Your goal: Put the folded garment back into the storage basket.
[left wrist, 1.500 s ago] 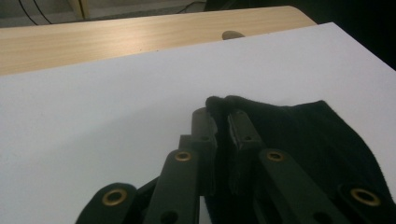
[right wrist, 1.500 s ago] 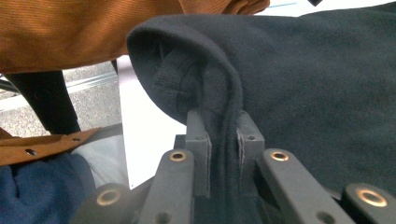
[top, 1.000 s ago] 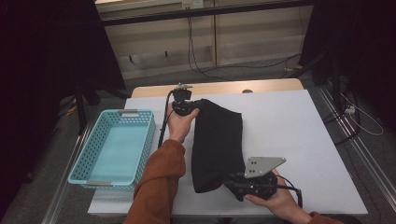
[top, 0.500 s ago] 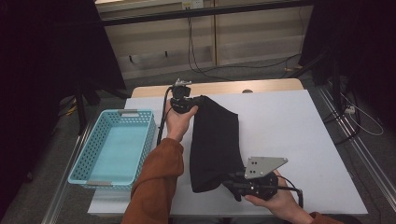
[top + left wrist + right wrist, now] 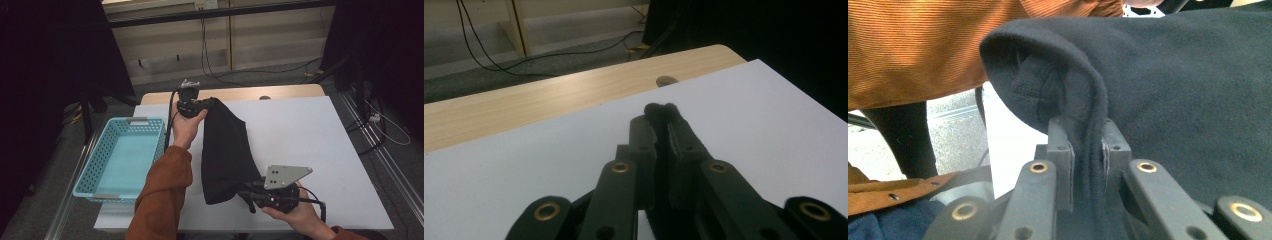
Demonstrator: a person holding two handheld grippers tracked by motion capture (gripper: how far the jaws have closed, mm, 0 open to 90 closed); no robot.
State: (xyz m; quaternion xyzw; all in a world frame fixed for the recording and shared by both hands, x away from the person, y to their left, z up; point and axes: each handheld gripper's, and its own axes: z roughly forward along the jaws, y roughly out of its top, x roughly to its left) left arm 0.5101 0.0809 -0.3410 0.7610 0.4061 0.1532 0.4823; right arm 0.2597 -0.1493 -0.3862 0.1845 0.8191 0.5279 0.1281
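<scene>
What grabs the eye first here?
A long black cloth stretched down the middle of the white table, pinched at its far end by the left tool and at its near end by the right tool. Next, the turquoise basket at the table's left edge, beside an orange sleeve.

White table top over a light wood table, with a strip of wood showing at the far edge. Small round hole in that wood strip. Black cloth stretched long across the middle of the white top, lifted at both ends. Blue basket with holes in its walls, sitting at the left edge, just beside the cloth
</scene>
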